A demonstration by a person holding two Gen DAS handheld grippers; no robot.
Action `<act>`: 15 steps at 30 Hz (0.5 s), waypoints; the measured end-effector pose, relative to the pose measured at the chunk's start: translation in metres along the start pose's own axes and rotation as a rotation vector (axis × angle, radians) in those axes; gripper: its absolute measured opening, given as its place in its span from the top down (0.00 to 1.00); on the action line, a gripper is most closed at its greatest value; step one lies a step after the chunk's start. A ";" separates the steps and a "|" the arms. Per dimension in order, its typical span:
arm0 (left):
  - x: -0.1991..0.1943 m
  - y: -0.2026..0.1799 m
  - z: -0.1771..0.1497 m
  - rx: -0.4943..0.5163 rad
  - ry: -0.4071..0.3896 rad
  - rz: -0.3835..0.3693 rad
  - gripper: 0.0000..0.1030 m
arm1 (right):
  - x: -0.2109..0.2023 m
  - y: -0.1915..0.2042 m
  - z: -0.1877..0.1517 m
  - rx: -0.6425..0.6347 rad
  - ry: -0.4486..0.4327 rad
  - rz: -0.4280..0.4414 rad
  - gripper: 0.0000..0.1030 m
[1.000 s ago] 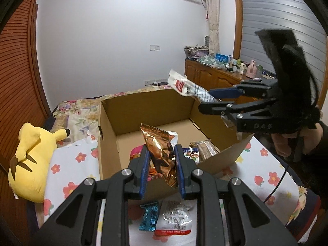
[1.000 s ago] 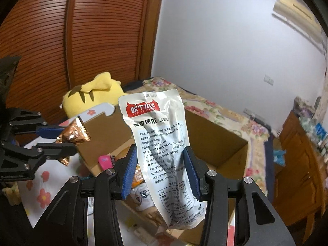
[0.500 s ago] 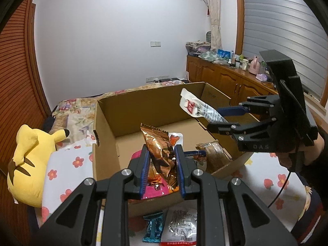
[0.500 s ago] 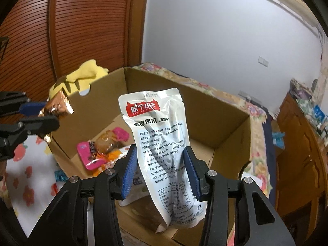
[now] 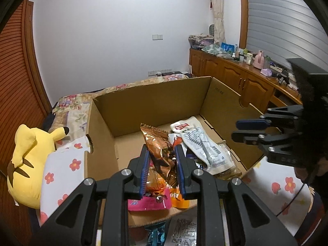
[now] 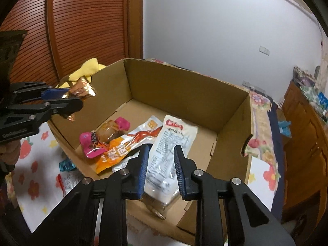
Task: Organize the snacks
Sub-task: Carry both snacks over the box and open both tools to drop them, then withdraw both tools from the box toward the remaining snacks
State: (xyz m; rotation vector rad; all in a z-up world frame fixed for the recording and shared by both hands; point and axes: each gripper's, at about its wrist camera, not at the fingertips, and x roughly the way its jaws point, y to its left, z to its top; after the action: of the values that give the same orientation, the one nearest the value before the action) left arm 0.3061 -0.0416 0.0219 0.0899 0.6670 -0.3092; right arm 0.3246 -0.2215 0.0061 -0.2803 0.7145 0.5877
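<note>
Left wrist view: my left hand-held gripper [image 5: 162,165] clamps the copper packet [image 5: 158,143], frame centre; right hand-held gripper [image 6: 161,165] closed empty above the white pouch [image 6: 174,139] in the box [image 6: 184,86].

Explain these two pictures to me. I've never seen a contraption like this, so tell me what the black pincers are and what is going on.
There is no robot here. A person holds a hand-operated pincer in each hand, and a wide-angle camera on each looks forward along its two fingers. One picture is the left pincer's view, the other the right's.

The left gripper is shut on a shiny bronze snack packet, held over an open cardboard box. The right gripper is closing on nothing. Below it, a white pouch lies in the box beside a pink packet and an orange packet. The box sits on a flowered cloth, next to a yellow plush toy.
</note>
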 end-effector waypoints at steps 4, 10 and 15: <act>0.010 0.000 0.004 0.006 0.013 0.016 0.77 | -0.011 0.000 -0.004 0.015 -0.023 0.017 0.75; 0.018 0.002 0.006 -0.011 0.026 0.022 0.69 | -0.035 0.001 -0.008 0.018 -0.058 0.027 0.72; 0.014 0.002 0.007 -0.020 0.022 0.026 0.63 | -0.053 0.000 -0.009 0.030 -0.083 0.029 0.69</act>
State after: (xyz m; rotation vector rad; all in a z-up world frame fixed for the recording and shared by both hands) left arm 0.3211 -0.0439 0.0184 0.0827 0.6906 -0.2765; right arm 0.2878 -0.2468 0.0355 -0.2173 0.6475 0.6123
